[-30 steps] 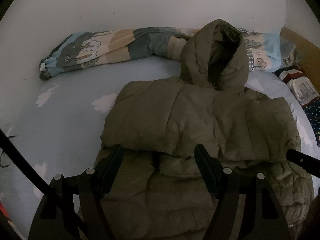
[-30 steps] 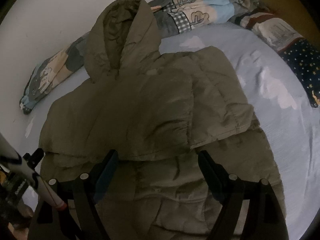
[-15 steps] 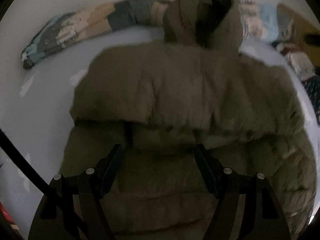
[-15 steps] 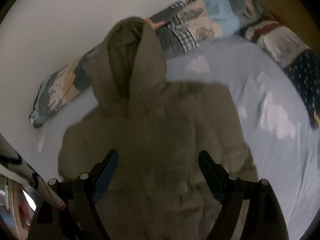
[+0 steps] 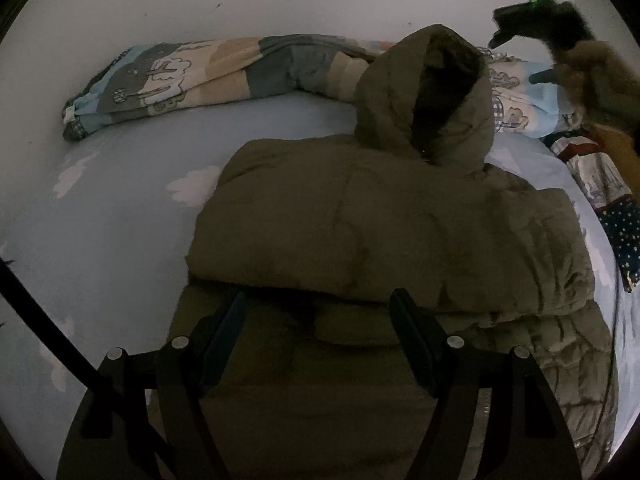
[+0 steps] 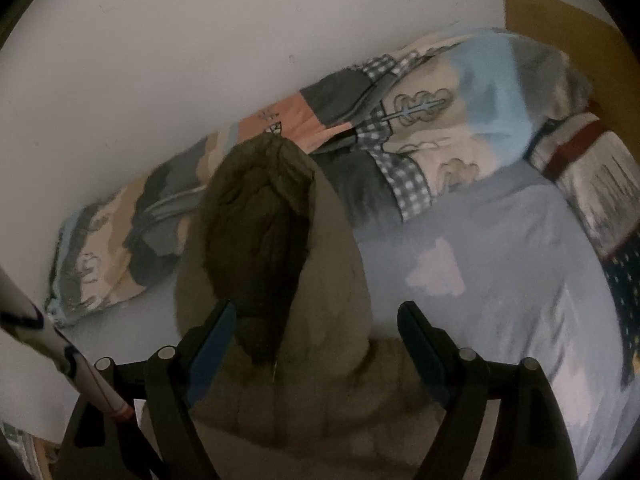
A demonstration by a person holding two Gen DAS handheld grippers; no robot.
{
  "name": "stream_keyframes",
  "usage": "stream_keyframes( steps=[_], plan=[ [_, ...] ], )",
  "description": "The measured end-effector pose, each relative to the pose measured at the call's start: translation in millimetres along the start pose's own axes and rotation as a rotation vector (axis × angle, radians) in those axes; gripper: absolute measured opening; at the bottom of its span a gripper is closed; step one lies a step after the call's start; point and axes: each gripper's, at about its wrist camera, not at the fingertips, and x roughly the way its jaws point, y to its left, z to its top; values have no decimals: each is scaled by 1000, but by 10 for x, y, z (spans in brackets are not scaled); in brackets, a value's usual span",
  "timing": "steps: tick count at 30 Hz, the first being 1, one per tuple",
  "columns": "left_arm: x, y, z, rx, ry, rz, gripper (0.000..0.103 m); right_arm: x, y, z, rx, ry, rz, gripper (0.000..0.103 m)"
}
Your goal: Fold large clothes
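Since a second ago the right gripper (image 6: 314,338) has travelled up the jacket (image 5: 384,240) to its hood (image 6: 264,236), jaws spread and empty. The left gripper (image 5: 320,332), also spread, hovers over the folded sleeves. The jacket lies mid-bed (image 5: 120,220), hood toward the wall-side edge. Likely next step: pinching the hood and folding it down.

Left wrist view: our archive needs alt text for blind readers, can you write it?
An olive hooded puffer jacket lies on a pale blue bed sheet, sleeves folded across its front, hood pointing toward the wall. The open left gripper hovers over its lower part, and a rolled patchwork quilt lies along the wall.
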Motion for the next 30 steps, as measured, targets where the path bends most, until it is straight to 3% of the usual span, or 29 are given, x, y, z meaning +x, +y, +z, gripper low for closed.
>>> stream_keyframes(
  steps=[8,11,13,15,21,25,30],
  plan=[
    [162,68,-32,-5,39,3,73,837,54,383,-3,-12,-79,87],
    [146,41,-34,12,27,-3,73,1084,106,428,-50,-2,-170,82],
    [142,17,-35,19,28,-5,73,1202,124,388,-110,27,-208,11],
    [125,11,-29,19,25,-10,73,1211,46,321,-102,46,-193,11],
    [-56,11,4,6,-17,-34,73,448,-130,40,-71,-87,-74,9],
    [-144,36,21,-12,-34,-45,73,-231,-145,-377,-90,-145,25,9],
    [-261,65,58,-31,-75,-24,73,-929,-210,-1251,-98,-175,115,9]
  ],
)
